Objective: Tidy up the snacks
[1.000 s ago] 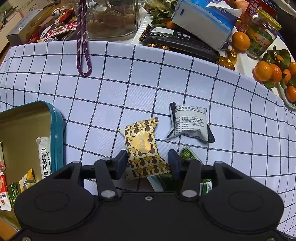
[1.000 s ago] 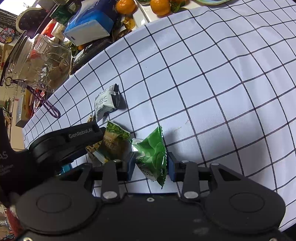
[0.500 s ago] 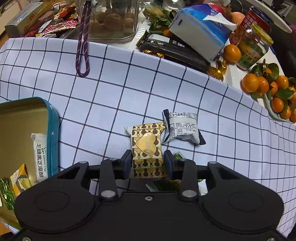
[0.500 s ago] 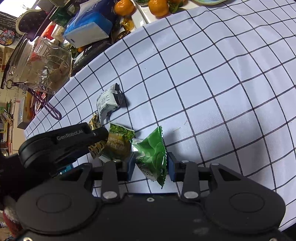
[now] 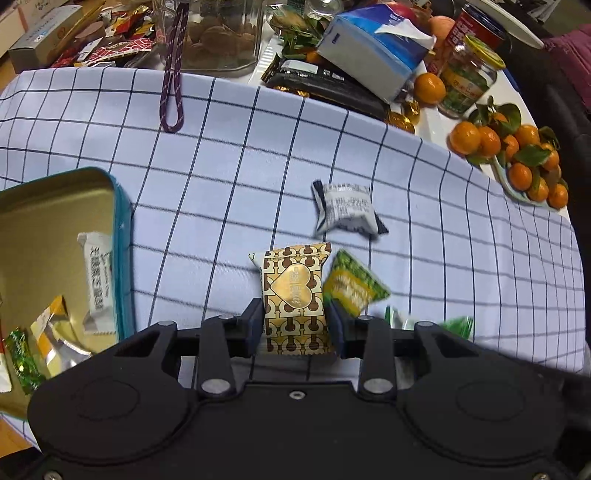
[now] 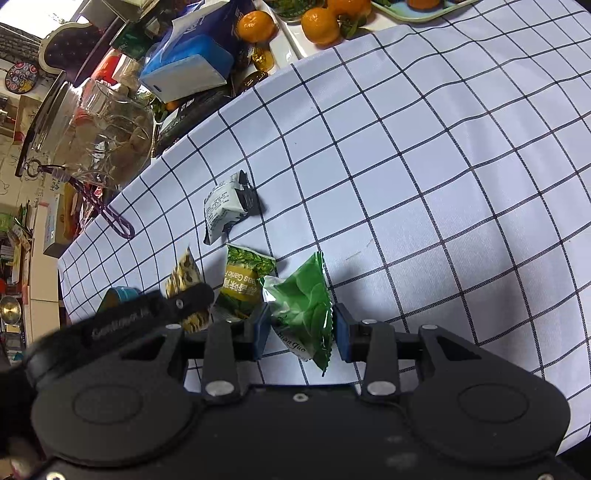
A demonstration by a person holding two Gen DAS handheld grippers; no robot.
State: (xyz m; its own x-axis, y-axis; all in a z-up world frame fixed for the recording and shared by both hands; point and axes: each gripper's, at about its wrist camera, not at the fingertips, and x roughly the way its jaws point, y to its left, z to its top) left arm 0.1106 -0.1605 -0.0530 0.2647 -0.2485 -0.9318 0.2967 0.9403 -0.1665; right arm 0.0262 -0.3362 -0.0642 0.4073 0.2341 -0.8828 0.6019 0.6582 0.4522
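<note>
My left gripper (image 5: 295, 325) is shut on a gold-and-brown heart-print snack packet (image 5: 293, 291) and holds it above the checked cloth. An open teal tin (image 5: 123, 236) with several snacks inside sits to its left. My right gripper (image 6: 300, 328) is shut on a green snack packet (image 6: 303, 306). A yellow-green pea packet (image 5: 352, 286) lies beside the left gripper and also shows in the right wrist view (image 6: 242, 280). A white-and-black packet (image 5: 345, 208) lies further out; it also shows in the right wrist view (image 6: 225, 208). The left gripper (image 6: 184, 302) is seen at the right wrist view's left.
The far table edge is crowded: a glass jar (image 5: 221, 33), a purple cord (image 5: 171, 85), a blue tissue pack (image 5: 373, 48), a dark packet (image 5: 328, 86), a lidded jar (image 5: 467, 77) and mandarins (image 5: 513, 155). The checked cloth (image 6: 443, 184) stretches to the right.
My left gripper closed on the gold heart-print packet and lifted it off the cloth, drawing back. The pea packet came into view. My right gripper stayed shut on the green packet.
</note>
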